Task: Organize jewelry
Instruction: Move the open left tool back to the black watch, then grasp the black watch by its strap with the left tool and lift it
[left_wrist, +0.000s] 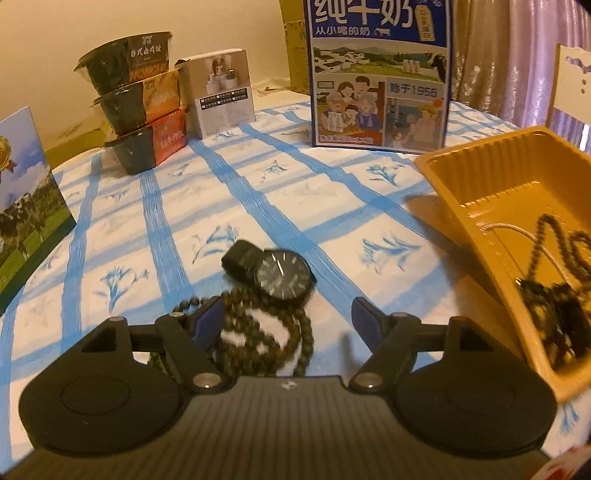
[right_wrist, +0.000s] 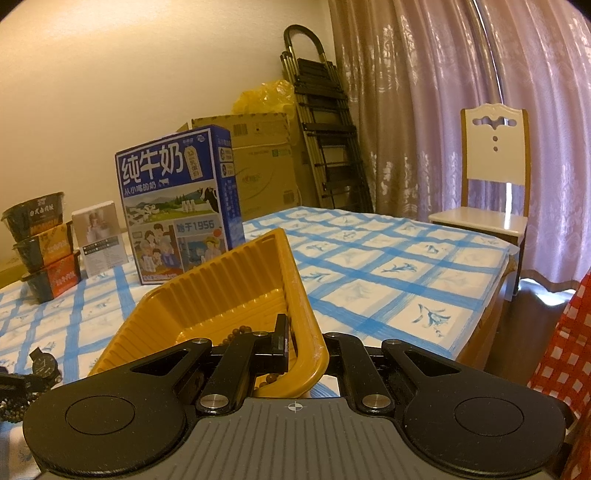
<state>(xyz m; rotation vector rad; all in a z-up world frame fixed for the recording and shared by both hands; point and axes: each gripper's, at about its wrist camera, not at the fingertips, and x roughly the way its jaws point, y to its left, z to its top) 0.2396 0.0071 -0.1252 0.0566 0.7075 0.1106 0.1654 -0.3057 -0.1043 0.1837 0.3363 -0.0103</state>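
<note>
A black wristwatch (left_wrist: 277, 275) lies on the blue-checked tablecloth, partly on a coiled brown bead bracelet (left_wrist: 266, 332). My left gripper (left_wrist: 288, 321) is open just above the beads, one finger on each side of the coil. A yellow plastic tray (left_wrist: 480, 177) is tilted at the right and holds dark beads and a cord (left_wrist: 554, 288). My right gripper (right_wrist: 299, 343) is shut on the tray's near wall (right_wrist: 303, 314) and holds the tray tilted. The watch (right_wrist: 44, 365) shows at the far left in the right wrist view.
A blue milk carton (left_wrist: 380, 74) stands at the back. Three stacked noodle bowls (left_wrist: 140, 103) and a small white box (left_wrist: 221, 96) stand back left. A picture box (left_wrist: 26, 206) is at the left. A chair (right_wrist: 491, 177) and the table edge (right_wrist: 491, 295) are to the right.
</note>
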